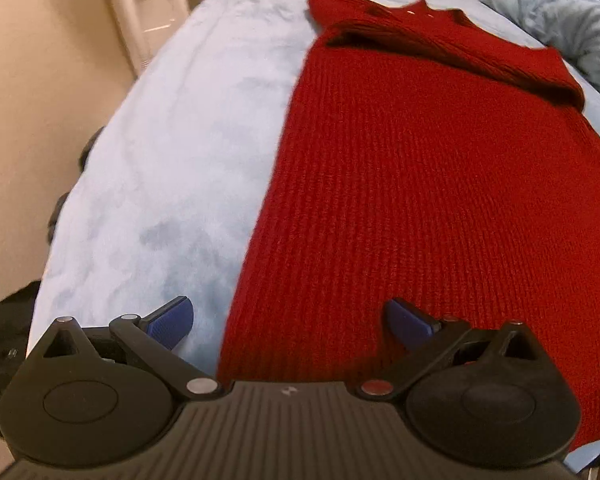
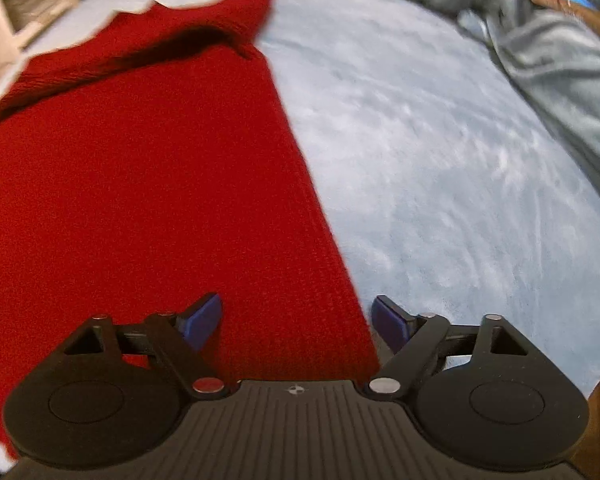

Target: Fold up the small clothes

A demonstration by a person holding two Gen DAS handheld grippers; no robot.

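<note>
Nearest the lens at the bottom of the left wrist view, the left gripper (image 1: 290, 322) hangs with its jaws spread wide and nothing between them; one blue pad sits over the pale blue fleecy bed cover (image 1: 148, 184), the other over the near end of the red rib-knit garment (image 1: 420, 200), so the opening straddles the garment's left edge. At the bottom of the right wrist view the right gripper (image 2: 298, 320) mirrors this: jaws wide apart, empty, straddling the garment's (image 2: 140, 200) right edge, with the bed cover (image 2: 440, 180) under the outer pad. Whether the pads touch the cloth cannot be told.

Through the middle of both frames the garment lies flat as a long, fairly narrow panel with straight side edges. Toward the top of each frame its far end is doubled over, a loose flap lying across the panel with a shadowed gap beneath it.

Beyond it, a crumpled grey-blue blanket (image 2: 560, 60) bunches in the upper right of the right wrist view, and a white shelf unit (image 1: 140, 12) stands in the upper left of the left wrist view.

As a judgement, the folding seems partly done: the sides look tucked in and the far end turned over. What appears left is to take the two near corners and bring them up over the panel for a compact bundle.
</note>
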